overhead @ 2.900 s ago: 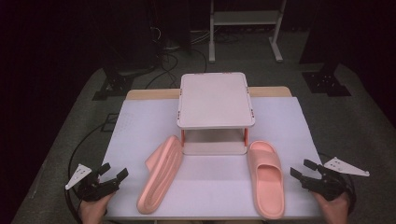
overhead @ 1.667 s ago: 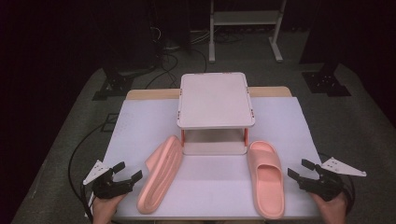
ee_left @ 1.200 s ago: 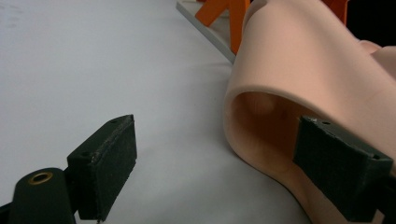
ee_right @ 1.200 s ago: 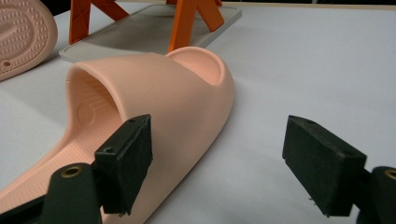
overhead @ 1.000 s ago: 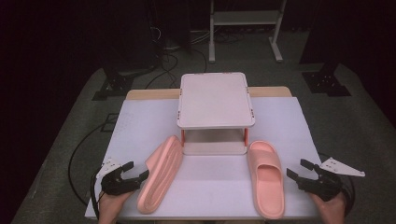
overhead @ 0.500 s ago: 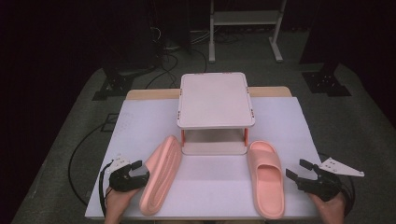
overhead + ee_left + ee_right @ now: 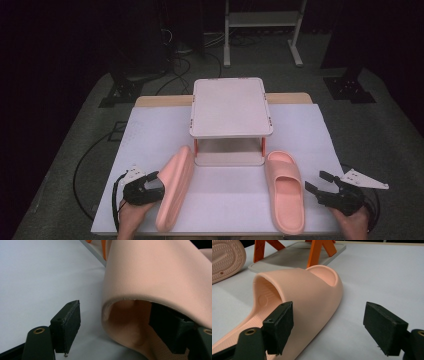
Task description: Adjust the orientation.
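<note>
The left gripper (image 7: pixel 150 188) sits at the near left of the table (image 7: pixel 150 130), its jaws parted around the upper band of the left slipper (image 7: pixel 175 185), which lies tipped on its side. In the left gripper view one jaw reaches inside the slipper's opening under the band, while the other stands outside over the white tabletop, clear of the slipper's wall (image 7: pixel 155 277); the jaws have just been closing a little, with the band between them, but the outer pad does not yet press on it. Beyond the jaws, the orange legs of the small shelf (image 7: pixel 231 107) show at the top of that view.

The right gripper (image 7: pixel 320 186) rests at the near right with its jaws spread wide and nothing between them. The right slipper (image 7: pixel 284 192) lies sole-down just beside its left-hand jaw; in the right gripper view that jaw stands in front of the slipper's band (image 7: pixel 307 290), and the other jaw is over bare table
</note>
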Motion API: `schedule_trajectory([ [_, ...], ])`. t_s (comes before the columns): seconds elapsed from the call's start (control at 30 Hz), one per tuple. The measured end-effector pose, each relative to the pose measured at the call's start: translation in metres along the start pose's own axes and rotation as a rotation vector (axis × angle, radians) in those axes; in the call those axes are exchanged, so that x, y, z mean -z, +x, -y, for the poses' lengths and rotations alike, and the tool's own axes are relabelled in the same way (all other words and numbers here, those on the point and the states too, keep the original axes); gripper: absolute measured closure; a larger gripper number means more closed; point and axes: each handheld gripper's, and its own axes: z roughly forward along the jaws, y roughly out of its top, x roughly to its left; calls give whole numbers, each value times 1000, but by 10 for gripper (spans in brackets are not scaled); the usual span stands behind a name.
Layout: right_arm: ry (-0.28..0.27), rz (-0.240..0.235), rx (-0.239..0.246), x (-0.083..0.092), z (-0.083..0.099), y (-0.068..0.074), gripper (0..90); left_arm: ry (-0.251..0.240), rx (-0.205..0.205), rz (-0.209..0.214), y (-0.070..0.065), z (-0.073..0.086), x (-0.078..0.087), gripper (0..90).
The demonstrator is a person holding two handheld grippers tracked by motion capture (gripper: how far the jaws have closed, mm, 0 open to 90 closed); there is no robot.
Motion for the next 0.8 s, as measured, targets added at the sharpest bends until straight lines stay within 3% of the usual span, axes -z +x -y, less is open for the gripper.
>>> schedule_trajectory([
  [0.7,-23,-3,20,3,-1,9,237,19,-66,48,-26,-8,-21,421],
  [0.77,-30,-3,19,4,-1,10,238,23,-55,82,-27,-8,-24,402],
  [0.8,-31,-4,20,4,-1,11,238,28,-69,68,-30,-8,-25,446],
])
